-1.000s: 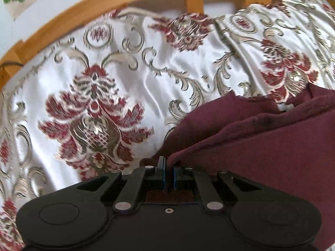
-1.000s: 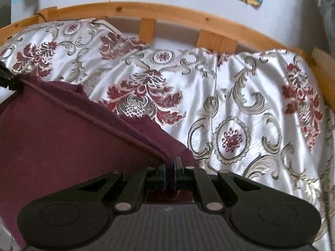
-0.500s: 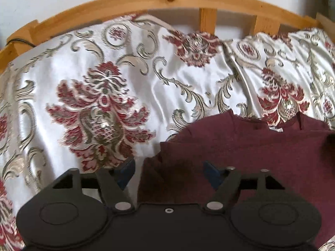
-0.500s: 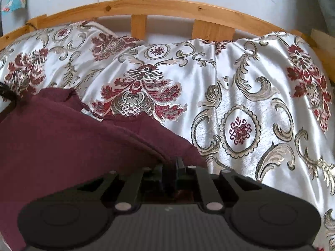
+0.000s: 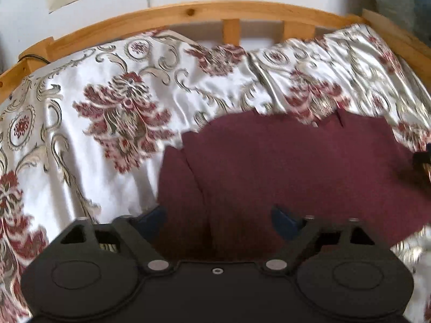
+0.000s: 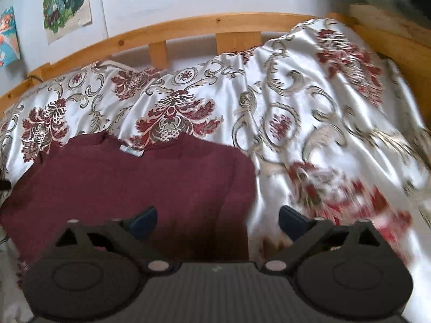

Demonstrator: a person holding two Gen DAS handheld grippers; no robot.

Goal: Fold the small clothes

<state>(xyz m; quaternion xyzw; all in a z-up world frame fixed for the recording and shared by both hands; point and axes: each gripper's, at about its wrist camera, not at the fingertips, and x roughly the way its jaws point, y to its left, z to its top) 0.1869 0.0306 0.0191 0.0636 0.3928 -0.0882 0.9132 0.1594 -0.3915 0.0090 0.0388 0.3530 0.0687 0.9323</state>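
Note:
A maroon garment (image 5: 282, 167) lies flat on the white bedspread, folded over on itself, with a small white label (image 6: 131, 151) at its far edge. My left gripper (image 5: 219, 219) is open and empty, its fingers spread above the garment's left part. My right gripper (image 6: 216, 219) is open and empty above the garment's right edge (image 6: 243, 188). The garment fills the lower left of the right wrist view (image 6: 129, 188). A dark bit of the other gripper shows at the right edge of the left wrist view.
The white satin bedspread with red and gold floral pattern (image 5: 94, 134) covers the bed (image 6: 336, 134). A wooden headboard rail (image 5: 215, 13) runs along the far side (image 6: 188, 29). Posters hang on the white wall (image 6: 64, 2).
Both grippers were shut on the garment's corners a second ago. The left opened first, then the right. The garment dropped flat onto the bed and both grippers drew back.

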